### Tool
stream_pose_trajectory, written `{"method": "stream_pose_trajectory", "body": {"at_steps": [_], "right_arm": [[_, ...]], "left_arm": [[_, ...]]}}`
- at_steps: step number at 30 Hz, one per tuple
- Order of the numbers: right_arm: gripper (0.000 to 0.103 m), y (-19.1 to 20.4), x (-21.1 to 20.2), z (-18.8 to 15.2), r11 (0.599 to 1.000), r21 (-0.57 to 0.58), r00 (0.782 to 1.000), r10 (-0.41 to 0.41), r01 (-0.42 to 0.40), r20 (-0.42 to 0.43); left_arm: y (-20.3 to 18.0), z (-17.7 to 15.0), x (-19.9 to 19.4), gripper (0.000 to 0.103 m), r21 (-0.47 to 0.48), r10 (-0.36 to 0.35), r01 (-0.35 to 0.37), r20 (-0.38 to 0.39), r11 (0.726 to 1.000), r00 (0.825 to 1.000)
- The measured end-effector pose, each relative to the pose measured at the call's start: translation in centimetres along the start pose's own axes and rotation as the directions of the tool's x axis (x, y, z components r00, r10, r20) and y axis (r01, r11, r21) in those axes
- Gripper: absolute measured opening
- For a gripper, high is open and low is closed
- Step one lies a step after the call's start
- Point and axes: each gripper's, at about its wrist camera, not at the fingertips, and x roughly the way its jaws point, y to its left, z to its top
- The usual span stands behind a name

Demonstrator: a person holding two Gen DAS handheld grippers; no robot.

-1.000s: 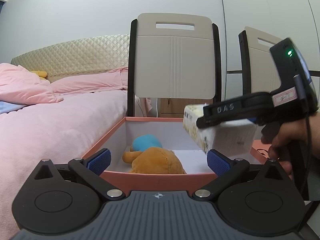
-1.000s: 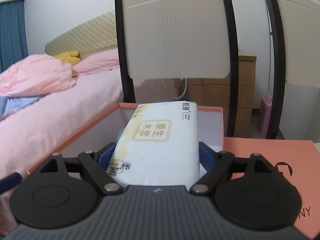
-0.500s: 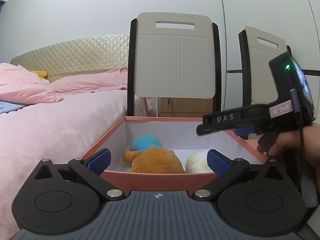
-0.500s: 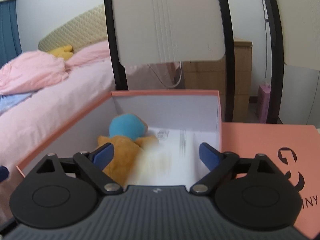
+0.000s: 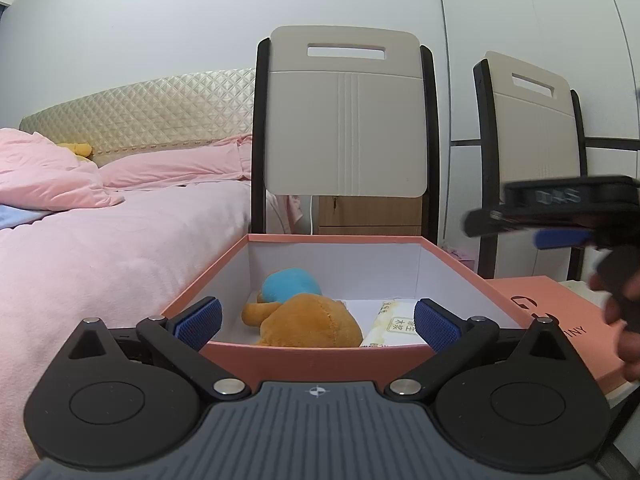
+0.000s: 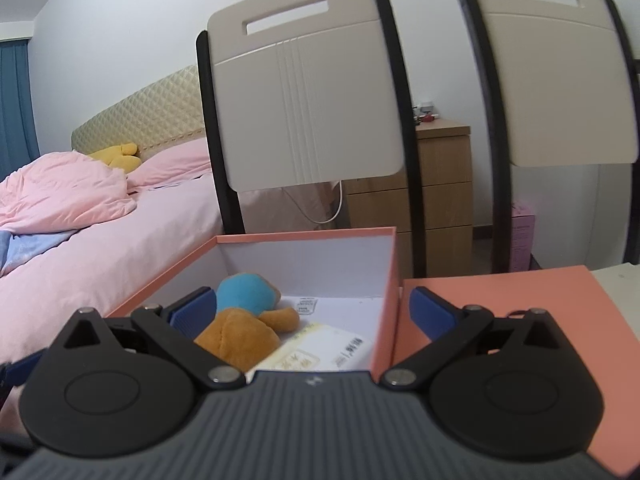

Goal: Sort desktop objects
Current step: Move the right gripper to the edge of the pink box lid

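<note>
Parts of the tissue pack (image 5: 394, 326) are all we get in either view: from the left wrist we see only its end showing above the near wall of the salmon box (image 5: 308, 360), and from the right wrist the gripper body cuts off its near end (image 6: 320, 346). It lies flat on the box floor toward the right wall, touching the plush toy (image 5: 308, 314), whose lower half the near wall hides in the left view. We cannot read the small print on the white label (image 6: 306, 305) lying on the box floor behind the toy.

Our left gripper (image 5: 316, 322) sits at the box's near edge with its blue pads wide apart and nothing between them. Our right gripper (image 6: 312, 312) is also spread, empty, its pads straddling the box's right wall, one over the inside and one over the box lid (image 6: 520, 300) that lies just beside the box.

Only the left view shows the right gripper from outside (image 5: 560, 216), blurred, held above the lid with the hand (image 5: 628, 320) half cut off at the frame edge. Only the right view shows the wooden drawer unit (image 6: 432, 200) with small items on top, too small to identify, and the pink carton (image 6: 522, 236) behind the second chair (image 6: 560, 80).
</note>
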Motion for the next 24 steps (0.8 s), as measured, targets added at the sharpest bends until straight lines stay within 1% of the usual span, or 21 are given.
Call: {"method": "stream_pose_trajectory", "body": {"at_steps": [5,11,16,24], "right_arm": [[0.103,-0.4,-2.9,-1.9,1.0,0.004,1.0,-0.011,0.011,0.007],[0.103,-0.4,-5.5,-4.1,0.998,-0.031,0.999,-0.046,0.047,0.021],[0.103,-0.5,-6.1,-5.0,0.995,-0.061,0.996,-0.079,0.081,0.037],[0.103,-1.1,-6.6,-5.1,0.997,-0.022,0.996,-0.073,0.074,0.058]], "left_arm": [[-0.2,-0.1,-0.1,0.103,0.006,0.001,-0.001,0.001,1.0,1.0],[-0.4,0.0,-0.2,0.103,0.011,-0.004,0.004,0.006,1.0,1.0],[-0.5,0.0,-0.2,0.103,0.009,-0.001,0.001,0.005,1.0,1.0],[-0.5,0.0,-0.2,0.103,0.011,-0.003,0.003,0.007,1.0,1.0]]}}
